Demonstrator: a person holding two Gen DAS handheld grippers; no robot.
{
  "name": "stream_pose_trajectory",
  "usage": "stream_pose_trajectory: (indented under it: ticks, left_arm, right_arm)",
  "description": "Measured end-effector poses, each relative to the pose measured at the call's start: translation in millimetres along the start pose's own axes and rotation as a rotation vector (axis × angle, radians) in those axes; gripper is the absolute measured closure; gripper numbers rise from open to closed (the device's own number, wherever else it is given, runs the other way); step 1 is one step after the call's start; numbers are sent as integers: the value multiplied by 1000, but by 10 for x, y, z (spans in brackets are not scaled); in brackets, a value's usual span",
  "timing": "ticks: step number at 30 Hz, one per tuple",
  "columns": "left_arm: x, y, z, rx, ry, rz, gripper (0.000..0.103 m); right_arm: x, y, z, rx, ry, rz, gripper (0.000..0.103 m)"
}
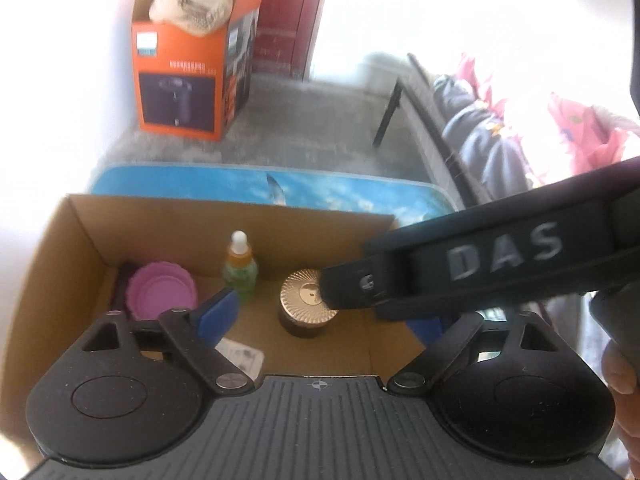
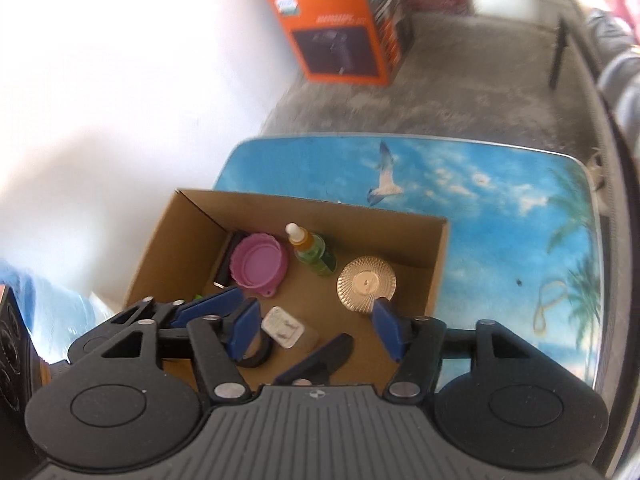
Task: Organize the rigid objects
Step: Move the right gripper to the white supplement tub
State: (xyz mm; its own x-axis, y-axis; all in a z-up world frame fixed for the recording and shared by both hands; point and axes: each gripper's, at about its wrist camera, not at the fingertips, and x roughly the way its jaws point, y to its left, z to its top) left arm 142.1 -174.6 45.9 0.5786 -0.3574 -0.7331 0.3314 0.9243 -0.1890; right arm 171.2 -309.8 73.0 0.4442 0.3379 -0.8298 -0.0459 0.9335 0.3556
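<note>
Holding a pink bowl [image 2: 260,266], dropper bottle [image 2: 314,254] and gold-lidded jar [image 2: 366,284], the cardboard box [image 2: 438,264] sits under 2 spread tools.

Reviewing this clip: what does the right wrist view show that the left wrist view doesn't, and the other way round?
Only the right wrist view shows the table's full beach print with palm trees, a loose rubber band on it, and both open grippers together over the cardboard box.

Only the left wrist view shows the other gripper's black body lettered DAS crossing in front, and pink cloth at right.

Both show the box holding a pink lid, a dropper bottle and a gold-lidded jar, plus the orange carton on the floor.
</note>
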Motion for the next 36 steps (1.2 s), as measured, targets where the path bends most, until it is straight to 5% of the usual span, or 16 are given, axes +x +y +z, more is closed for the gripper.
stream_pose_trajectory:
  ticks: [8,15,26,36]
  left_arm:
    - [-883,137,-316,68,-106,-10,6]
    - [-1385,512,-621,115,-124,107,4]
    - [-1114,1139,-1033,74,-14,273,4]
    - [-761,1324,-1096,95,47,258,9]
  right_arm:
    - [-698,380,-657,158,-156,9,32]
    - [-656,805,-1065,255,-149,87,30]
    - [52,1320,-1106,243,-43,200,30]
    - [561,1505,-1179,297,42,209,31]
